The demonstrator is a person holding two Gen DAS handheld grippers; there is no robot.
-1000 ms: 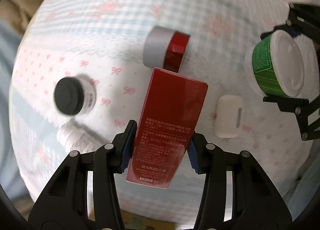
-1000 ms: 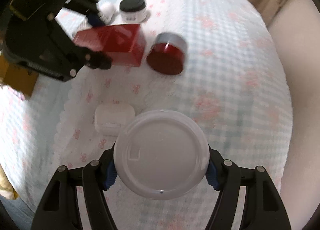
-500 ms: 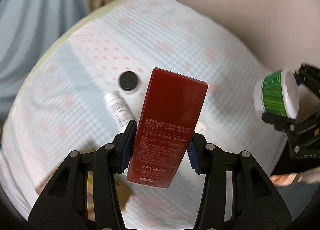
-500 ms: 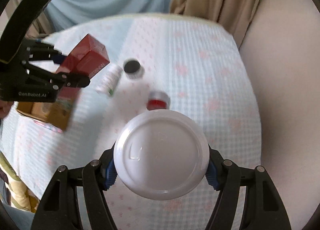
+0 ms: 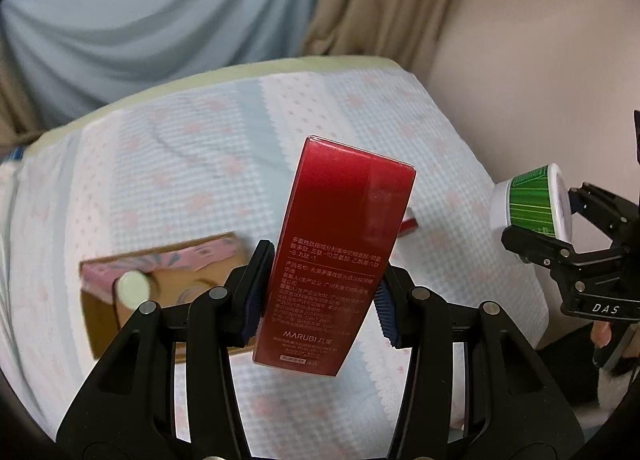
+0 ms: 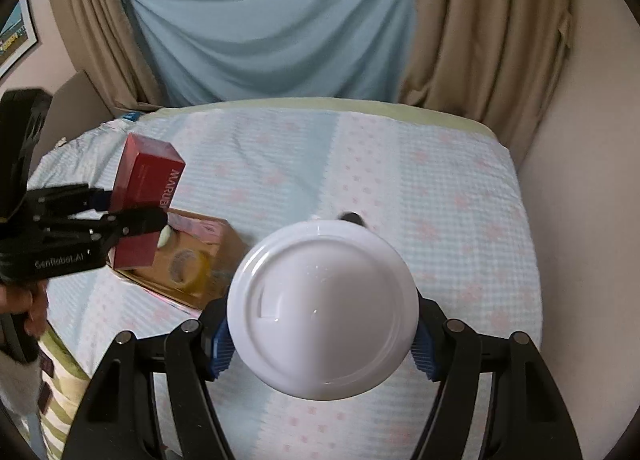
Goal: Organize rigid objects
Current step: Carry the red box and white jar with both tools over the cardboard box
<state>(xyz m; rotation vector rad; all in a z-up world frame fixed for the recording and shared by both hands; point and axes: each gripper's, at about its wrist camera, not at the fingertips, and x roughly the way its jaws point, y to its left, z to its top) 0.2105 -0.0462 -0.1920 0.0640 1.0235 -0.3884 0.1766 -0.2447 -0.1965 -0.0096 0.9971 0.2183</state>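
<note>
- Red carton (image 5: 340, 260) sits pinched in the left tongs (image 5: 318, 298); the blue pads press its two long side faces at the lower half, printed face toward the camera.
- Carton's long axis runs out along the fingers and up-frame, leaning slightly right; the top end stands well clear of the pads.
- Carton is held in the air above the bed (image 5: 200, 163), not touching the quilt.
- Green-labelled tub (image 5: 530, 201), white lid (image 6: 322, 310) facing the right wrist camera, is clamped in the right tongs (image 6: 320, 344), pads on opposite sides of its round wall. Also off the bed.
- Cardboard box (image 5: 160, 296) lies open on the bed, near-left of the left tongs in the left view, partly hidden behind the fingers. A pale round cap (image 5: 133, 287) shows at its near edge, and a tape roll (image 6: 188, 264) lies inside.
- Key relation: in the right wrist view the box (image 6: 192, 256) lies just below and right of the carton (image 6: 146, 195). The left hand is the nearer of the two; the tub is further right, over open quilt.
- Judgement: the box looks like the collecting place, so the carton likely goes first, lowered long side down. Not confirmed.
- Risk, judged: the carton's free end could catch the box wall or the tape roll.
- Small red object (image 5: 408, 221) and a dark-capped item (image 6: 352, 217) remain on the quilt, mostly hidden.
</note>
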